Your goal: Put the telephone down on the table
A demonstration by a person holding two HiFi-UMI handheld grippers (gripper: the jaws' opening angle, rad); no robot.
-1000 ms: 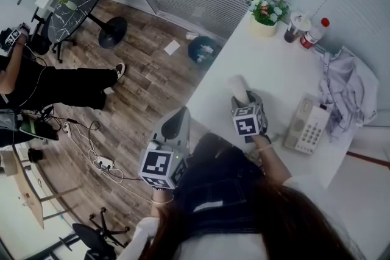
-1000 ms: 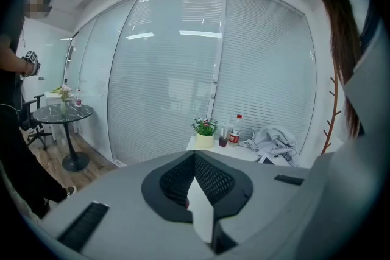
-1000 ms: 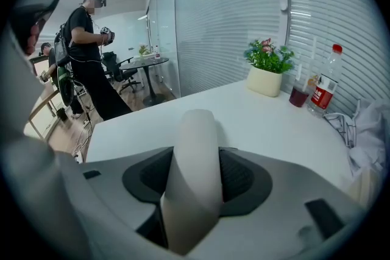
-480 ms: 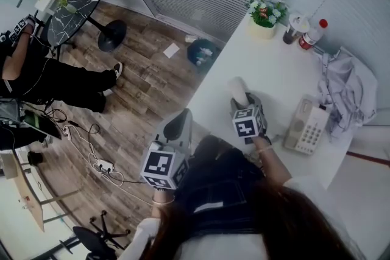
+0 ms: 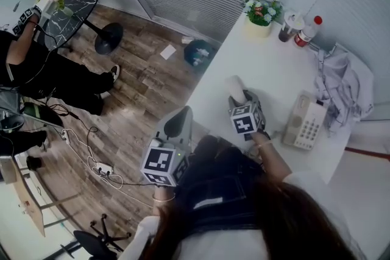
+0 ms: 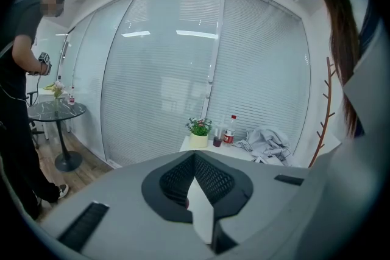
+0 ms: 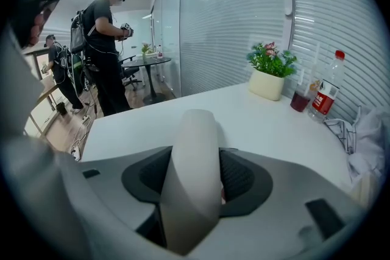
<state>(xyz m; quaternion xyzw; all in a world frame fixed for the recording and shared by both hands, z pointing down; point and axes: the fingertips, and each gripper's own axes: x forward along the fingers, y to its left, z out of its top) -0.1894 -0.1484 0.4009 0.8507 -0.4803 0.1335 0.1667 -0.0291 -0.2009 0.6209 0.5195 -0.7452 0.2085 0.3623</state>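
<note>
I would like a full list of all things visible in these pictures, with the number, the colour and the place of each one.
table: 1, white, right of the head view
telephone base: 1, off-white, keypad up, near the table's right edge
handset: 1, off-white, between the right gripper's jaws
potted plant: 1, green in a pale pot, far table corner
cup: 1, dark drink, beside the plant
bottle: 1, red label, beside the cup
cloth: 1, pale grey, crumpled, behind the telephone base
round table: 1, black, on the wooden floor
bystander: 1, black clothes, by the round table
left gripper: 1, grey, jaws together, empty
right gripper: 1, grey, closed on the handset
</note>
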